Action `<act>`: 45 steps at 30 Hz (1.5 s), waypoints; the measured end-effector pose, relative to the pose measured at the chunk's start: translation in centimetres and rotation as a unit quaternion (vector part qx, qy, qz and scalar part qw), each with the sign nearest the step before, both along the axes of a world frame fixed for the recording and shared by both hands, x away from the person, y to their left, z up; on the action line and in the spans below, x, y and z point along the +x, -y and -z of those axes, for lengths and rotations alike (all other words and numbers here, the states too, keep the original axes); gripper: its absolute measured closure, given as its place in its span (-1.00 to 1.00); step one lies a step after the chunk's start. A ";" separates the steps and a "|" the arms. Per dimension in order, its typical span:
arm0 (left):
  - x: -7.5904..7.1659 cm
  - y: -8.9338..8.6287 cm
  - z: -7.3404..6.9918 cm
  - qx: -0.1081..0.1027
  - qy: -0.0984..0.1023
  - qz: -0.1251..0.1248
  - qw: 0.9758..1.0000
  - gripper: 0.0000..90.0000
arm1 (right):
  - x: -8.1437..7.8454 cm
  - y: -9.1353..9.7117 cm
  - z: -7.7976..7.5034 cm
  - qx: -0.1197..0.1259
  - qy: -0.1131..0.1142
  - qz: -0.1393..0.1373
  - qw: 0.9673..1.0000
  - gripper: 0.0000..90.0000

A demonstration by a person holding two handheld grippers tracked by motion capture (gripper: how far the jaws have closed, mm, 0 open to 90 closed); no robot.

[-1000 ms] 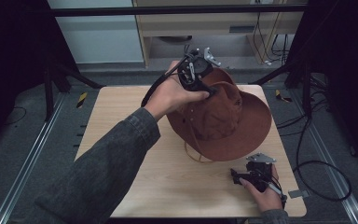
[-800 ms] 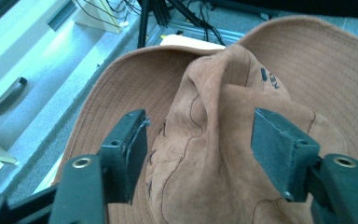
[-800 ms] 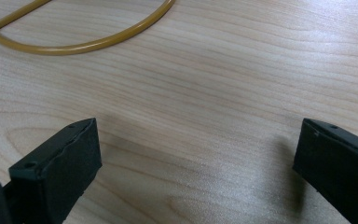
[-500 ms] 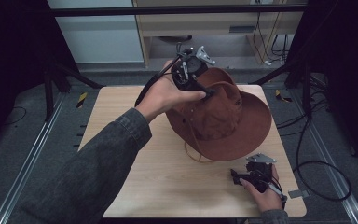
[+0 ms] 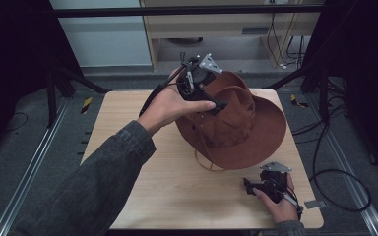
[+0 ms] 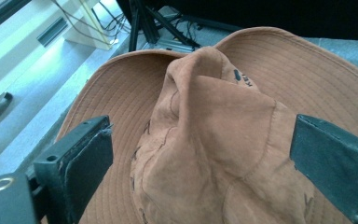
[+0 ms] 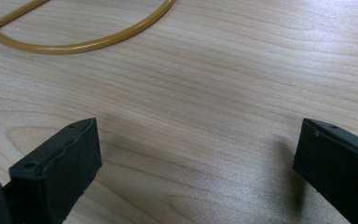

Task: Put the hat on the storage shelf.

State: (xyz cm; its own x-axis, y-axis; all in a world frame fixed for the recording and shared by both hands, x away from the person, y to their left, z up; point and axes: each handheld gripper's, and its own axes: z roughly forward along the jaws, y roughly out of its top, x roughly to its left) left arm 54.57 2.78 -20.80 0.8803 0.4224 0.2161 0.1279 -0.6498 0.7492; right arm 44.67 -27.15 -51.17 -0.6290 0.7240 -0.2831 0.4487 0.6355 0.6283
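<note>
here the brown hat (image 5: 236, 125) is sitting on a yellow wire stand (image 5: 207, 164) toward the far right of the table (image 5: 128, 123), crown creased and leaning. the left gripper (image 5: 211, 105) is hovering at the crown, its jaws having just been opening, now standing apart either side of the cloth without pressing it. the placing is looking done; only pulling away is remaining. the right gripper (image 5: 250, 187) is resting near the front edge, jaws wide apart, holding nothing.

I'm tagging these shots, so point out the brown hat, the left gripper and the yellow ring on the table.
brown hat (image 5: 256, 128), high view, on its brim.
left gripper (image 6: 200, 154), left gripper view, midway between its open jaws, over the crown.
yellow ring (image 7: 121, 35), right gripper view, on its curved edge.
</note>
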 end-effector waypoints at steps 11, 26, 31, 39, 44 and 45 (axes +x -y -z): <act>-1.8 -2.3 -0.1 -0.004 0.007 0.010 1.000 -0.92 | 0.0 0.0 0.0 0.000 0.000 0.000 1.000 -0.98; -3.4 -6.1 -0.2 -0.016 0.018 0.000 1.000 -0.92 | 0.0 0.0 0.0 0.000 0.000 0.000 1.000 -0.98; -3.5 -7.4 0.0 -0.023 0.017 -0.011 1.000 -0.93 | 0.0 0.0 0.0 0.000 0.000 0.001 1.000 -0.98; -3.7 -9.0 0.1 -0.033 0.016 -0.017 0.999 -0.93 | 0.0 0.0 0.0 -0.001 0.000 0.001 1.000 -0.98; -4.3 -10.2 0.4 -0.038 0.019 -0.014 0.999 -0.93 | 0.0 0.0 0.0 -0.001 0.000 0.001 1.000 -0.98; -4.5 -10.5 0.6 -0.038 0.021 -0.017 0.999 -0.93 | 0.0 0.0 0.0 -0.001 0.000 0.001 1.000 -0.98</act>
